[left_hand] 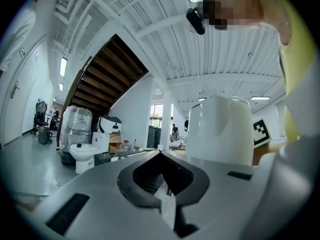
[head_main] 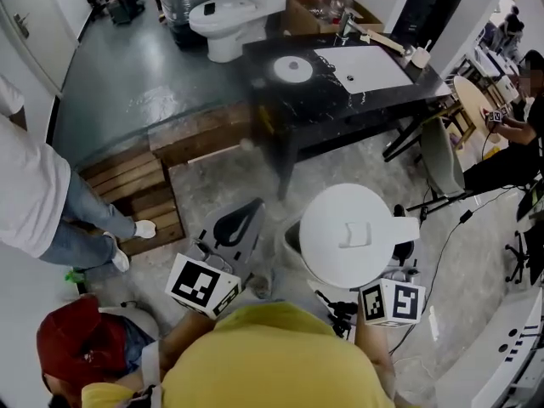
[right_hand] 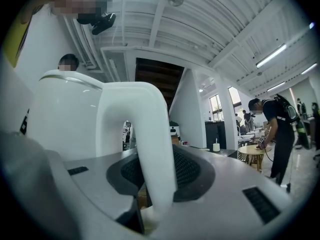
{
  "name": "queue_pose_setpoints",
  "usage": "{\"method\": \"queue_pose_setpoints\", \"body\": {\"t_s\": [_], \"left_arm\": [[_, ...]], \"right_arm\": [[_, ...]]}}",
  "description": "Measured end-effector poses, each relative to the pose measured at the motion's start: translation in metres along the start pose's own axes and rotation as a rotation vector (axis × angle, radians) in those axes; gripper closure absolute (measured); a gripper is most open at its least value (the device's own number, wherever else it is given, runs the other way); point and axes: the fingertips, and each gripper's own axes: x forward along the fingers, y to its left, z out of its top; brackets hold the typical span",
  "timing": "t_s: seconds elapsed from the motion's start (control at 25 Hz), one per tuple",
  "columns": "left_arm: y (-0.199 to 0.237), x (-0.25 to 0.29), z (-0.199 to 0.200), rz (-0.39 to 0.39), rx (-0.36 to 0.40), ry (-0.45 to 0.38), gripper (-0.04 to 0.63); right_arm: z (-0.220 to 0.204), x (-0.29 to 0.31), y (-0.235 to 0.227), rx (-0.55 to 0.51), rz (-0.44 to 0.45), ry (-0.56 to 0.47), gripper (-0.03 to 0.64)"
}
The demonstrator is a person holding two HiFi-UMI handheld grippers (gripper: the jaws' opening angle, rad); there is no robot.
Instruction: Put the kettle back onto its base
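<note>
The kettle [head_main: 353, 232] is off the floor and in the air, not yet home. The right gripper [right_hand: 152, 184] has its fingers pinching the white handle [right_hand: 150, 134], so the pick-up is done. The round white base [head_main: 293, 69] sits on the black surface [head_main: 374, 100], at about 11 o'clock from the kettle in the head view and well apart from it, with a white basin [head_main: 365, 66] at its 3 o'clock. The left gripper [left_hand: 161, 159] has its fingers pressed together on nothing. What is left, as I judge it, is the carry across, lining up over the base and the set-down.
</note>
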Motion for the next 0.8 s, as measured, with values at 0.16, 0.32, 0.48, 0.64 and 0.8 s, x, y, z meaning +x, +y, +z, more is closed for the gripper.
{"method": "queue_pose_setpoints", "body": {"t_s": [0.16,0.32,0.48,0.64,0.8], "left_arm": [[0.017,0.035,0.004,0.002,0.014,-0.013,0.586],[0.036,0.074,0.015,0.008,0.031,-0.037,0.584],[0.056,0.112,0.023,0.027,0.035,-0.051,0.585],[0.074,0.148,0.029,0.056,0.036,-0.051,0.584],[0.087,0.176,0.035,0.087,0.041,-0.055,0.586]], "right_arm": [[0.002,0.039,-0.011,-0.018,0.015,-0.014,0.494],[0.006,0.082,-0.021,-0.030,0.037,-0.029,0.494],[0.009,0.126,-0.035,-0.014,0.058,-0.029,0.494],[0.011,0.167,-0.052,-0.008,0.082,-0.025,0.492],[0.011,0.202,-0.062,-0.018,0.115,-0.023,0.491]]}}
